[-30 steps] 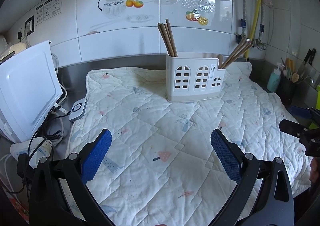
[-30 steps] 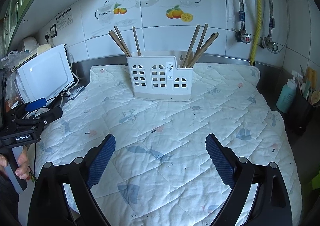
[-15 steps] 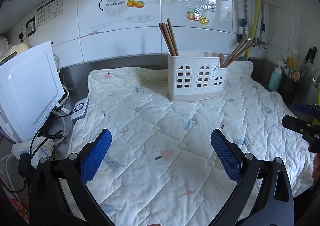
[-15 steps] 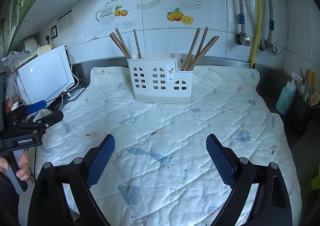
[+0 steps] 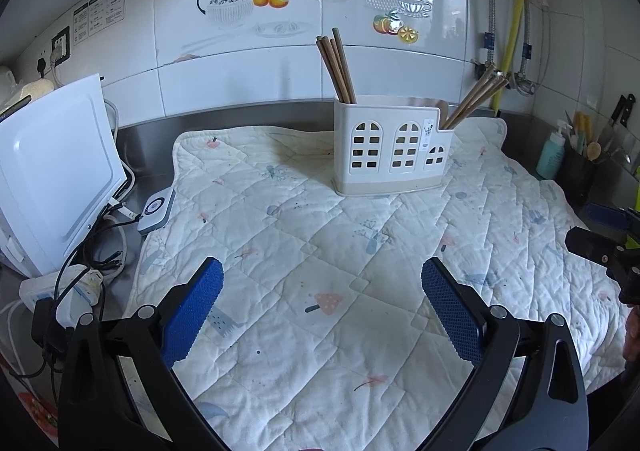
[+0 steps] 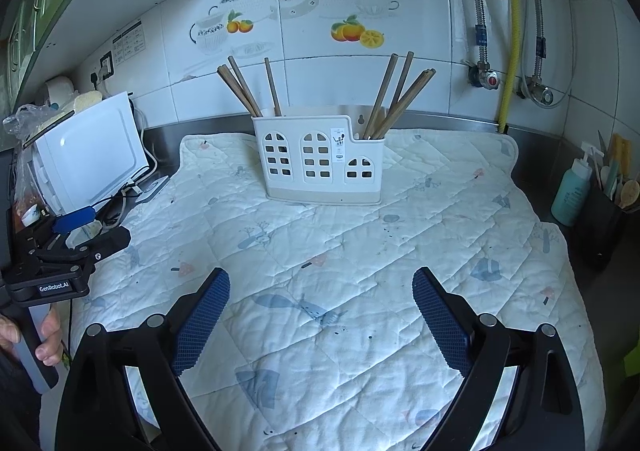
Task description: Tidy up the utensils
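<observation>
Table (image 5: 224, 119) of steel carries a quilted mat (image 5: 320, 251) that covers most of it. Near the back edge of the mat we see the white utensil holder (image 6: 320, 163), upright. Chopsticks (image 6: 244, 89) lean in its left compartment, more chopsticks (image 6: 396, 95) in its right one. We hold the left claw (image 5: 322, 283) and the right claw (image 6: 320, 291) above the mat, both spread apart and empty.

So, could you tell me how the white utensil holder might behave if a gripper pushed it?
The utensil holder looks like thin perforated plastic, so probably light. Sitting on the soft quilted mat, it may snag and tip rather than slide. Its leaning chopsticks would likely shift.
</observation>
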Demonstrator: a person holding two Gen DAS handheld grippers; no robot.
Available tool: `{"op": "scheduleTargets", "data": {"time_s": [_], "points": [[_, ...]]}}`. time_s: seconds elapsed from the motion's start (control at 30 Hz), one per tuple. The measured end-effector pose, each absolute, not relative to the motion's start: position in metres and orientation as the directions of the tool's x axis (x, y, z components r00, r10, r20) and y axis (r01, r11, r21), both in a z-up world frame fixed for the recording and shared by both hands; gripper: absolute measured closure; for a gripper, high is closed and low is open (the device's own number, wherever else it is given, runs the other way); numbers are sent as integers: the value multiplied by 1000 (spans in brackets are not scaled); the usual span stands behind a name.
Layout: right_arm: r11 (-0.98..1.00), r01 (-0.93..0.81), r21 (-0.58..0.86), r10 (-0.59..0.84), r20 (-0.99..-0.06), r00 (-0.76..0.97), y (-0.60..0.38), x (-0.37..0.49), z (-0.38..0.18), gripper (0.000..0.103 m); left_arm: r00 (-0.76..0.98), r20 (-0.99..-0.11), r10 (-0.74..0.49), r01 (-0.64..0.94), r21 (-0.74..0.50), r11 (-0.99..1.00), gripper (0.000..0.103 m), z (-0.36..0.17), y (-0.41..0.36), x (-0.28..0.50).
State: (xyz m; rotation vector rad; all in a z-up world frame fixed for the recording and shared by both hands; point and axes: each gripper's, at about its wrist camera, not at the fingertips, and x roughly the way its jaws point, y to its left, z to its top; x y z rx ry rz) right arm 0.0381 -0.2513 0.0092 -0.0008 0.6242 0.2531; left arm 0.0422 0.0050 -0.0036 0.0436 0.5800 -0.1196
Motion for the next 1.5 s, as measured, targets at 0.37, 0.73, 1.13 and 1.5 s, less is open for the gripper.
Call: {"op": "scheduleTargets", "data": {"time_s": [0.37, 0.73, 1.13, 1.5], "points": [[968, -237, 77, 237, -580, 779, -248, 37, 7, 13, 829, -550, -102, 126, 6, 992, 5, -4, 3, 42], [969, -235, 82, 238, -583, 777, -247, 37, 6, 13, 827, -551, -112, 139, 8, 990, 5, -5, -2, 40], [968, -236, 86, 242, -582, 776, -248, 37, 4, 13, 824, -555, -114, 143, 8, 990, 5, -7, -4, 42], [967, -238, 87, 243, -584, 774, -246, 38, 4, 14, 825, -554, -113, 144, 13, 990, 5, -9, -6, 42]]}}
